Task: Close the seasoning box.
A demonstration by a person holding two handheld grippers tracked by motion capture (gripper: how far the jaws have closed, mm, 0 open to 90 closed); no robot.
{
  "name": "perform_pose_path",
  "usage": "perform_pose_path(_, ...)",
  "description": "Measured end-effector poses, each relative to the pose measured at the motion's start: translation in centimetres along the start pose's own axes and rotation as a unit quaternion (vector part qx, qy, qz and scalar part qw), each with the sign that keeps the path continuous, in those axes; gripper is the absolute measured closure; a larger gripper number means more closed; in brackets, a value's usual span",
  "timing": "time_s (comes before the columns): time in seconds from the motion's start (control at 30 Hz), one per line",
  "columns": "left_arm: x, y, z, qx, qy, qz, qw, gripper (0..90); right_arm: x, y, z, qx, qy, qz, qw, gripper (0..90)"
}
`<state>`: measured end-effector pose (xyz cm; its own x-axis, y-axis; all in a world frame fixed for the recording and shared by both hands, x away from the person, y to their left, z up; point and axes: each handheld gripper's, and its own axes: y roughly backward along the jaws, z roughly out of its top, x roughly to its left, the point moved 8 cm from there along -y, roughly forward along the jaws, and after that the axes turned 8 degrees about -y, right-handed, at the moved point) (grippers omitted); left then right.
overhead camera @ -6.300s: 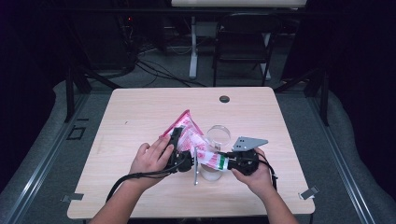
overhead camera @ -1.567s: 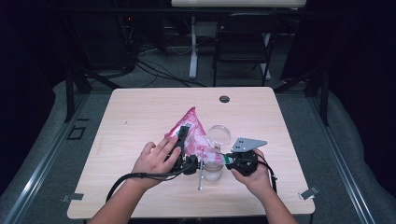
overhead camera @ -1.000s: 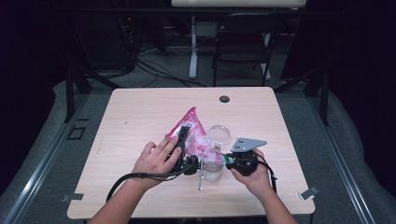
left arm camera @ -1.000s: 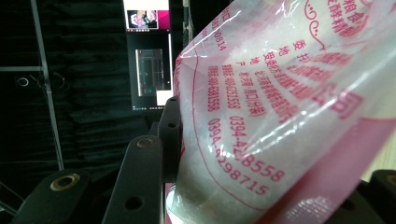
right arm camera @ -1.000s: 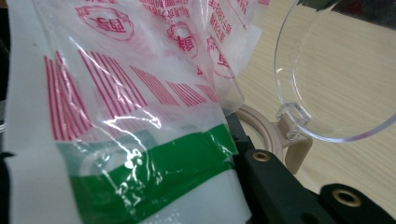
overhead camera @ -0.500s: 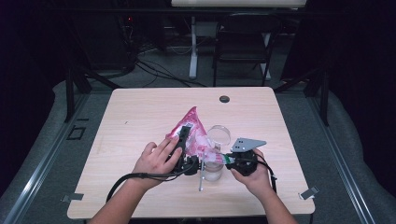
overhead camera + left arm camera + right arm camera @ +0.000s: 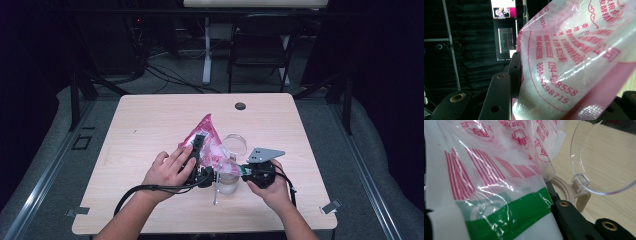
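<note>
- High view: a pink bag stands tilted on the table, near the middle, its tip pointing up and away from the person.
- The left gripper lies along the bag's left side, with the left hand spread over it; its jaws sit against the bag.
- The right gripper is held in the right hand at the bag's lower right corner, a grey plate on top of it.
- A clear jar stands between the two grippers, under the bag's low end; its round clear lid is flipped open behind it, just beside the bag.
- Left gripper view: the bag, clear and pink with red print and white powder inside, is clamped between the black jaws, one at the left and one at the lower right.
- Right gripper view: the bag, here with a green band, is pressed against the right-hand jaw; the other jaw is hidden, so I cannot tell for sure whether the grip is closed on it.
- The lid hangs on a beige hinge above the table.
</note>
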<state>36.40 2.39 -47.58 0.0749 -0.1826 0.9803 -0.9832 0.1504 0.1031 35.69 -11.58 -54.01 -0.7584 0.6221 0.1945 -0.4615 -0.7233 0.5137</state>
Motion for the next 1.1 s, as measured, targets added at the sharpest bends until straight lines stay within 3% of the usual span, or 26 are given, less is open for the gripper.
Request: perform_pose_path(1.1,0.39,0.08,0.25,-0.004,-0.009,0.002,1.0000,64.4,-0.03,-0.10,-0.03,0.000,0.000,0.000,1.0000,90.0)
